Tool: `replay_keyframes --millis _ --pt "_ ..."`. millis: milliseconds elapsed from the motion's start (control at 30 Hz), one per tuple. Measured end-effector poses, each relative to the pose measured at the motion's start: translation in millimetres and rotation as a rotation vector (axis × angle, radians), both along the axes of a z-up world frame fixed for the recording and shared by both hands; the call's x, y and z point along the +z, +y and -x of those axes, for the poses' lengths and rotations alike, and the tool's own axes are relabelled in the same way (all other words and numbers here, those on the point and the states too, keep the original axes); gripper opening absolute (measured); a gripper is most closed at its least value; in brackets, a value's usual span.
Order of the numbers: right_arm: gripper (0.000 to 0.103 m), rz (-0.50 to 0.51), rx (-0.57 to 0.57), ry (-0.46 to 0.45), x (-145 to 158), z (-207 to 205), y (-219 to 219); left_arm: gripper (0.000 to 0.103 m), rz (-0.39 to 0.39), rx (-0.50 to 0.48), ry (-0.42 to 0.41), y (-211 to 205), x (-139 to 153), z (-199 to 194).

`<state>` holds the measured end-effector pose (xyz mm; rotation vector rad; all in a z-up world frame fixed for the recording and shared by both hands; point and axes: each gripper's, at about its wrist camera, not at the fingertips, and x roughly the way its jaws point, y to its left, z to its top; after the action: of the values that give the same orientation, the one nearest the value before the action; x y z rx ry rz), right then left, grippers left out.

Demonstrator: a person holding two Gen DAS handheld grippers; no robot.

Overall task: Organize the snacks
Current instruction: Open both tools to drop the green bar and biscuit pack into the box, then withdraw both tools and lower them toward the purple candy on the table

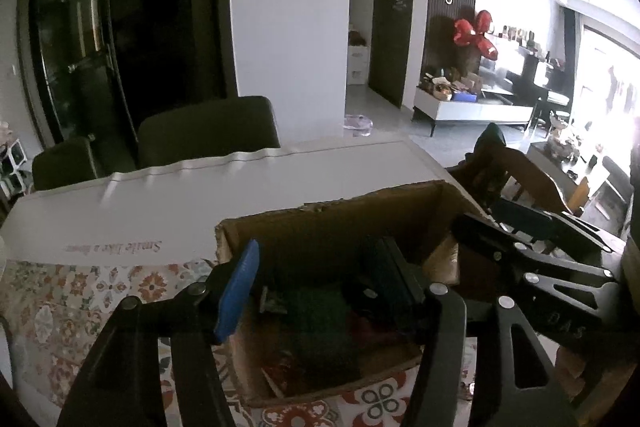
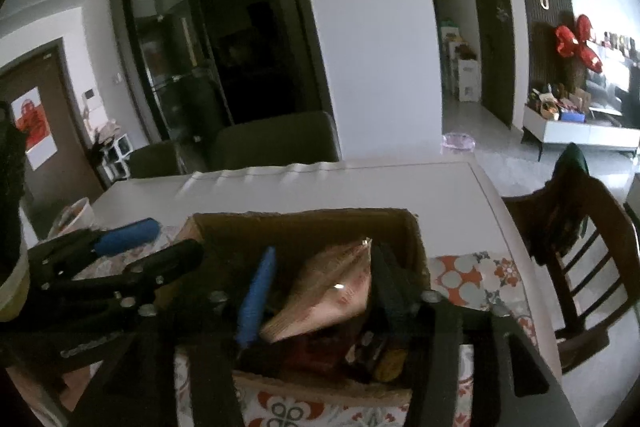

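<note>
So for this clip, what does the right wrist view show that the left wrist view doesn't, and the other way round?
Only the right wrist view shows the tan snack bag between the right hand-held gripper fingers, a door with a red poster, and a cup at the table's far left.

Only the left wrist view shows the open left hand-held gripper with nothing between its fingers, and printed lettering on the white mat.

Both show the cardboard box, patterned tablecloth, dark chairs, red balloon and wooden chair.
</note>
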<state>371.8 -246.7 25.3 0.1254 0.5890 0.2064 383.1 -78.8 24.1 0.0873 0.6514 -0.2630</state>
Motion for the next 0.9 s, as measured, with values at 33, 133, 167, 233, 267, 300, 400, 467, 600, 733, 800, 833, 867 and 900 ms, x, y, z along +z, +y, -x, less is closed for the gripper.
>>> replay_keyframes --millis 33,133,167,233,267,300,400,467,600,733,800,833,867,900 --pt "0.055 0.005 -0.006 -0.001 -0.8 0.1 -0.3 0.060 -0.002 0.002 -0.005 0.5 -0.1 1.7" --pt "0.055 0.034 -0.017 -0.016 -2.0 6.7 0.4 0.060 -0.020 0.010 -0.035 1.3 0.5 11.5" --pt "0.055 0.039 -0.018 -0.021 -1.0 9.2 1.5 0.060 -0.024 0.011 -0.043 1.8 1.1 15.3" --pt "0.055 0.050 -0.020 -0.036 0.6 18.0 1.7 0.062 -0.027 0.007 -0.061 3.3 2.5 22.4" --pt "0.055 0.051 -0.019 -0.043 2.2 22.1 1.4 0.062 -0.028 0.003 -0.071 3.0 3.6 28.5" --pt "0.055 0.054 -0.019 -0.051 3.5 26.6 0.6 0.062 -0.027 -0.001 -0.076 4.3 4.3 30.5" --pt "0.055 0.056 -0.026 -0.070 7.9 37.9 -3.6 0.063 -0.026 -0.021 -0.100 0.9 7.4 47.0" --pt "0.055 0.055 -0.031 -0.084 10.4 48.4 -7.1 0.063 -0.024 -0.035 -0.111 -0.1 8.0 56.8" --pt "0.055 0.066 -0.035 -0.099 12.0 64.3 -12.6 0.063 -0.009 -0.065 -0.118 -3.9 7.7 73.8" --pt "0.055 0.095 -0.037 -0.104 9.3 80.6 -15.8 0.063 -0.018 -0.103 -0.124 -9.1 3.1 88.6" --pt "0.055 0.115 -0.037 -0.109 6.9 90.3 -17.8 0.063 -0.021 -0.131 -0.123 -12.8 -1.0 95.9" --pt "0.055 0.120 -0.038 -0.110 6.0 93.3 -18.9 0.063 -0.023 -0.143 -0.121 -15.0 -3.1 98.8" --pt "0.055 0.129 -0.037 -0.110 4.0 98.2 -20.0 0.063 -0.027 -0.154 -0.121 -16.9 -6.2 102.0" --pt "0.055 0.134 -0.037 -0.109 2.8 101.4 -20.8 0.063 -0.032 -0.162 -0.123 -18.5 -8.6 105.1"
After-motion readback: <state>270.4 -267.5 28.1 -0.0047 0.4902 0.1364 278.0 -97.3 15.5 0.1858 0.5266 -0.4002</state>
